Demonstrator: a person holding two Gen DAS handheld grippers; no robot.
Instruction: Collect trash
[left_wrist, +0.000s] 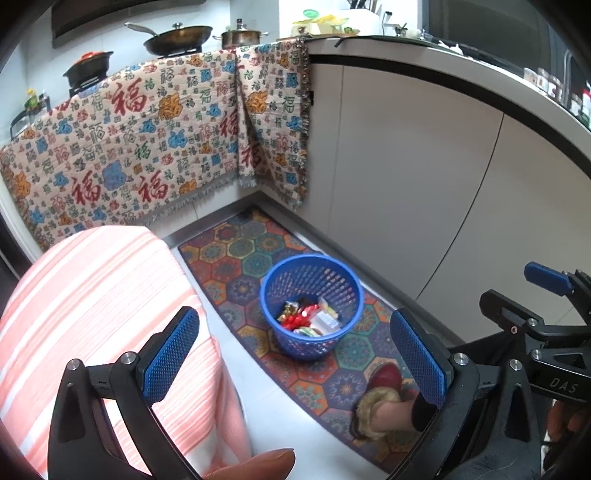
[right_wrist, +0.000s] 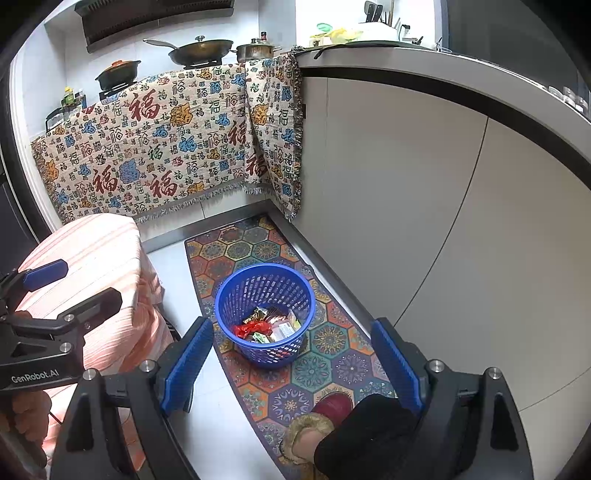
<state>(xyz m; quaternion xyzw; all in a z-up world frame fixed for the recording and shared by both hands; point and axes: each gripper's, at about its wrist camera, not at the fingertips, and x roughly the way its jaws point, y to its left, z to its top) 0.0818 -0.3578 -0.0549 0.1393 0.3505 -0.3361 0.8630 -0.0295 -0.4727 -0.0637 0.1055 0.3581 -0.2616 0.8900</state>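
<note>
Blue plastic basket (left_wrist: 311, 306) is seen standing upright on the patterned floor mat (left_wrist: 236, 254), w/ trash (left_wrist: 308, 319) already piled at the bottom: red wrappers, some gold bits, a pale packet. Nothing more specific can be made out.

Left gripper (left_wrist: 295, 365) is held above and short of the basket, fingers spread wide, nothing pinched btwn them. In the left wrist view the basket is framed in the gap, a bit closer to the right-hand pad, well apart from both pads (it's down on the floor, gripper's up in the air).

Right gripper (right_wrist: 291, 369) – same deal. Fingers are spread wide, nothing gripped. Basket (right_wrist: 264, 319) is seen btwn the two blue pads, nearer the left-hand one, not touched by either. Trash (right_wrist: 267, 326) is visible inside from this side too.

A slipper (left_wrist: 382, 378) w/ fuzzy trim is planted on the mat just near the basket, on the cabinet side. An orange-striped cloth (left_wrist: 99, 306) is draped over something bulky beside the mat, opposite the white cabinet (left_wrist: 424, 184). A printed blanket (left_wrist: 129, 147) is hung over the counter edge at the back, w/ pans (left_wrist: 173, 37) up on the stove.
</note>
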